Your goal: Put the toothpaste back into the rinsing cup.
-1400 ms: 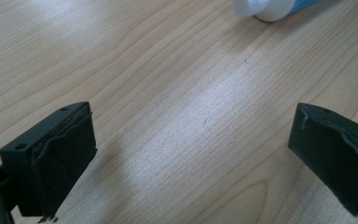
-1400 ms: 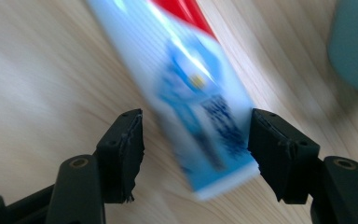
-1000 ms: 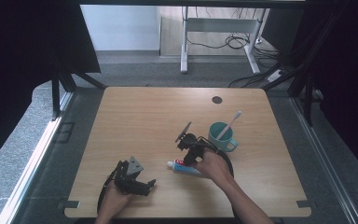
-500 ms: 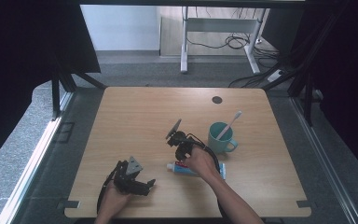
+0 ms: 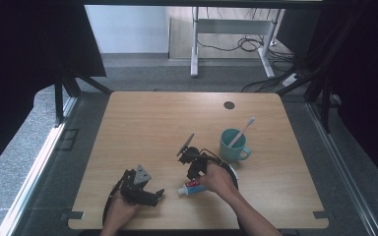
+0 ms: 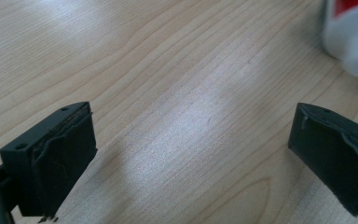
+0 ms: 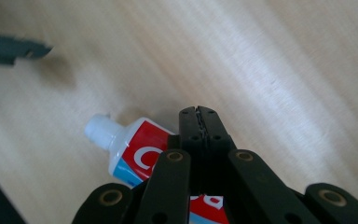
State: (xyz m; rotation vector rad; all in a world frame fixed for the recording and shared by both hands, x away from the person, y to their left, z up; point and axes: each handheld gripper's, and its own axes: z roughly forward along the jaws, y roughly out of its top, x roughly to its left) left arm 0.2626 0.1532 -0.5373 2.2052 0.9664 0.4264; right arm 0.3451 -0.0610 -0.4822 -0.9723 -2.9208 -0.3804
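A red, white and blue toothpaste tube (image 5: 191,188) lies on the wooden table (image 5: 152,123) near its front edge, white cap to the left. My right gripper (image 5: 193,173) hangs just over it, jaws shut pad to pad (image 7: 198,116) with nothing between them; the tube (image 7: 130,151) runs underneath the linkage. My left gripper (image 5: 150,194) rests low at the front left, open. Its wide-apart jaws (image 6: 191,154) frame bare wood, and the tube's cap (image 6: 354,42) sits beyond the right one.
A teal mug (image 5: 231,146) with a white toothbrush (image 5: 244,128) standing in it sits right of the right gripper. A dark round grommet (image 5: 229,105) marks the table's far side. A jaw of the left gripper (image 7: 14,49) shows in the right gripper view.
The right hand has shifted left, then toward the near edge, and now covers the tube's tail. The left hand has kept still.
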